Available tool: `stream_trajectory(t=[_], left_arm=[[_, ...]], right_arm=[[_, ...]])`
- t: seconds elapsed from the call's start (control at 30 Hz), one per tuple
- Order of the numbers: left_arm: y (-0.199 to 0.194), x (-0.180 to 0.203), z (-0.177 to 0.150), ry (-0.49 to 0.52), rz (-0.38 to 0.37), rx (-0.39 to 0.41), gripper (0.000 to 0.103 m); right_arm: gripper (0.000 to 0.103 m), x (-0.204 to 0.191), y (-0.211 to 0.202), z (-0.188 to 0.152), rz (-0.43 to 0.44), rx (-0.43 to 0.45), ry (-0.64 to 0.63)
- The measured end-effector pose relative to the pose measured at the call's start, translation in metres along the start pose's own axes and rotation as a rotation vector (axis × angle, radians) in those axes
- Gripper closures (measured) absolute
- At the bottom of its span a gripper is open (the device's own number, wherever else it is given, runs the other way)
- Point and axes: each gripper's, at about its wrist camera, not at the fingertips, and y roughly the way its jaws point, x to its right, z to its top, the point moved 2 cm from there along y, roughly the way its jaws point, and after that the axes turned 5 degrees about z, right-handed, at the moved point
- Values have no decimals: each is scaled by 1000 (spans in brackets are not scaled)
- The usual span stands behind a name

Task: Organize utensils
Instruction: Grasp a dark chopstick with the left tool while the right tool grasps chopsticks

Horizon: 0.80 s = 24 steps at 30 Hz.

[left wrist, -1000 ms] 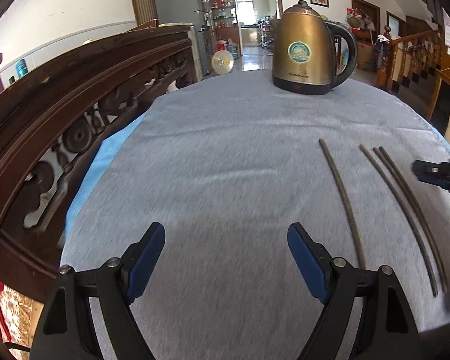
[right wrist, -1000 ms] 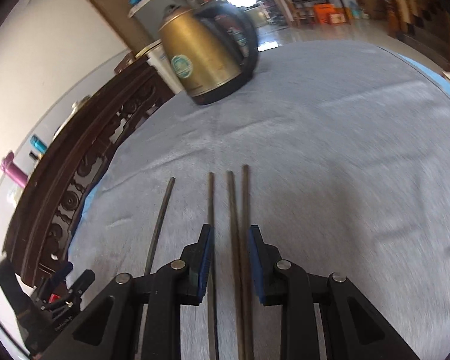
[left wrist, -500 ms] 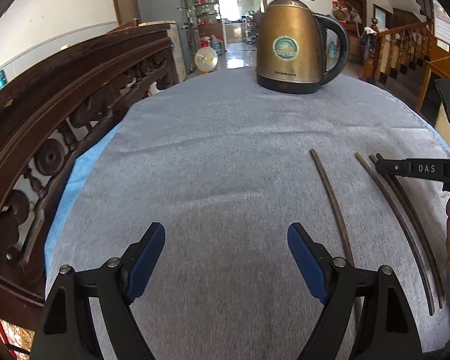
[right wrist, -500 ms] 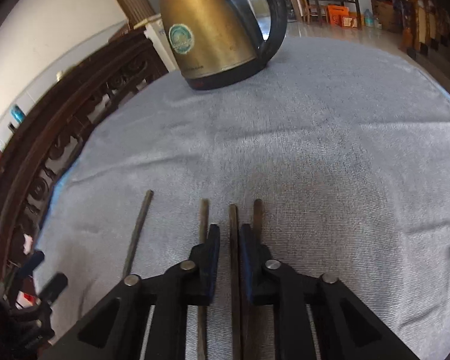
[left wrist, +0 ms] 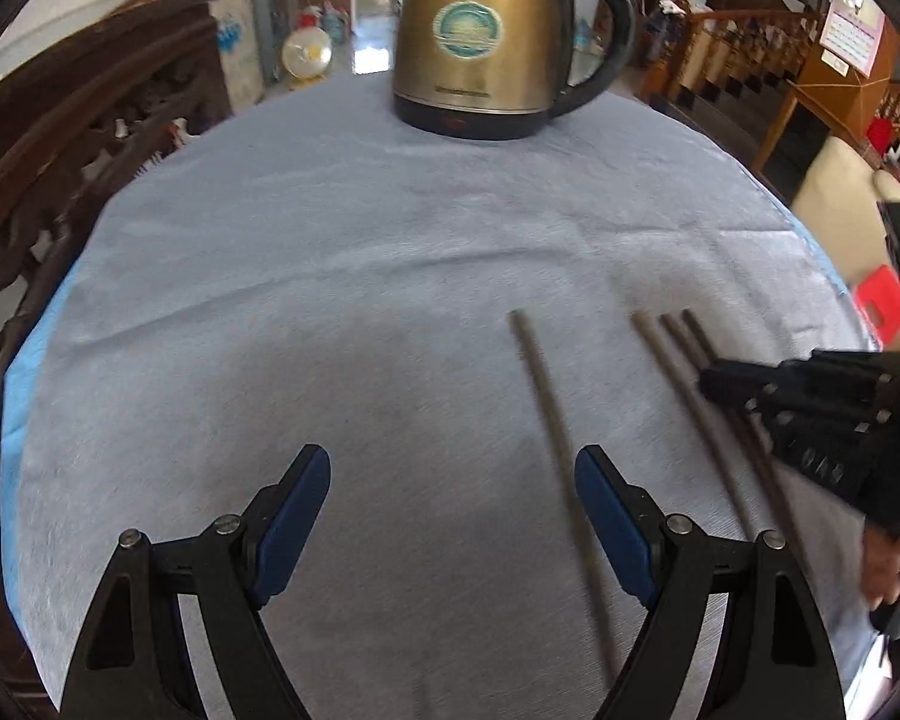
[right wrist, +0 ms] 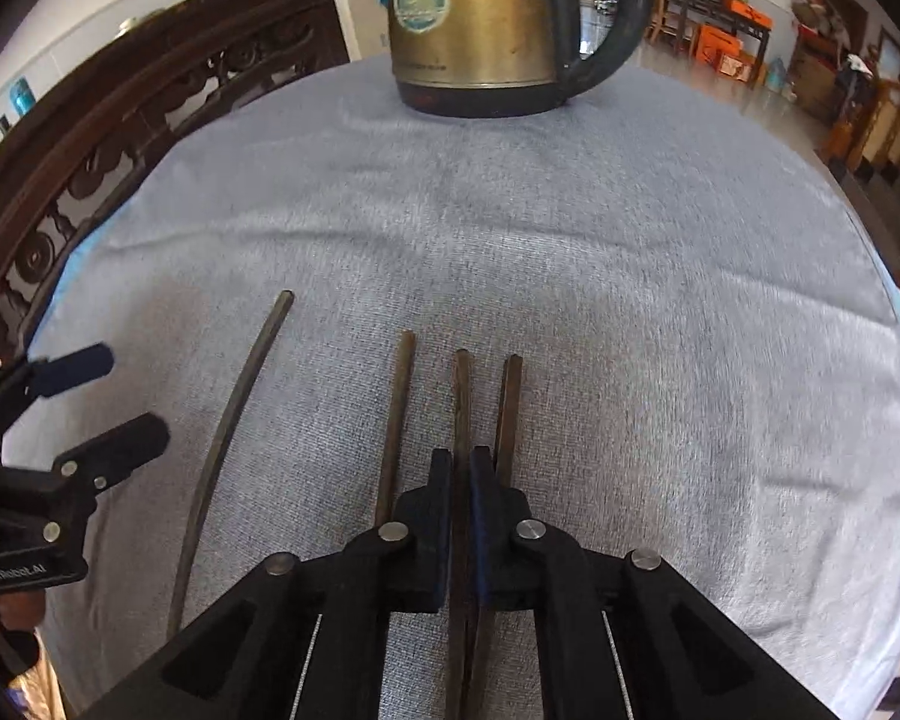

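Four dark chopsticks lie side by side on the grey cloth (right wrist: 630, 360). In the right wrist view my right gripper (right wrist: 461, 462) points down at them. Its jaws are closing, and the pads press on the third chopstick (right wrist: 462, 390) from the left. The second chopstick (right wrist: 397, 408) and the fourth chopstick (right wrist: 509, 402) lie just outside the fingers. The lone leftmost chopstick (left wrist: 543, 402) runs just inside the right finger of my left gripper (left wrist: 453, 480), which stands wide open above the cloth and holds nothing. The right gripper (left wrist: 714, 381) shows at the right of the left wrist view.
A brass-coloured electric kettle (left wrist: 486, 42) stands at the far side of the table. Carved dark wooden furniture (right wrist: 108, 138) borders the left side. The cloth's right edge (left wrist: 822, 252) drops off toward a red stool and a staircase. A hand (left wrist: 888, 564) holds the right gripper.
The right jaws narrowed from a wide gap onto one chopstick. My left gripper moved right and forward, so the lone chopstick now lies by its right finger, and stayed open.
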Motion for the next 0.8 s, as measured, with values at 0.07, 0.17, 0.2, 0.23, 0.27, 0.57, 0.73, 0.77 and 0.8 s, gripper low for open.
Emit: stream_trajectory(t=[0.07, 0.17, 0.2, 0.23, 0.27, 0.57, 0.73, 0.77, 0.8], left_arm=[[5, 10, 9, 28, -17, -47, 19], [15, 22, 23, 51, -25, -101, 20], [20, 25, 26, 60, -22, -127, 25], [26, 27, 28, 60, -4, -162, 30], [32, 29, 30, 54, 7, -195, 42], [59, 44, 43, 95, 67, -366, 47], [73, 49, 63, 100, 70, -408, 59], [74, 50, 65, 97, 68, -408, 65], [75, 51, 67, 92, 68, -406, 76]], right_arm=[[96, 2, 2, 4, 18, -13, 10], [96, 7, 4, 7, 57, -21, 27], [96, 9, 5, 7, 73, -23, 38], [96, 10, 5, 7, 85, -25, 45], [95, 12, 5, 8, 99, -26, 53], [95, 28, 4, 9, 187, -49, 106], [95, 30, 7, 13, 194, -58, 105], [96, 30, 6, 13, 193, -58, 105], [96, 29, 5, 13, 192, -56, 105]])
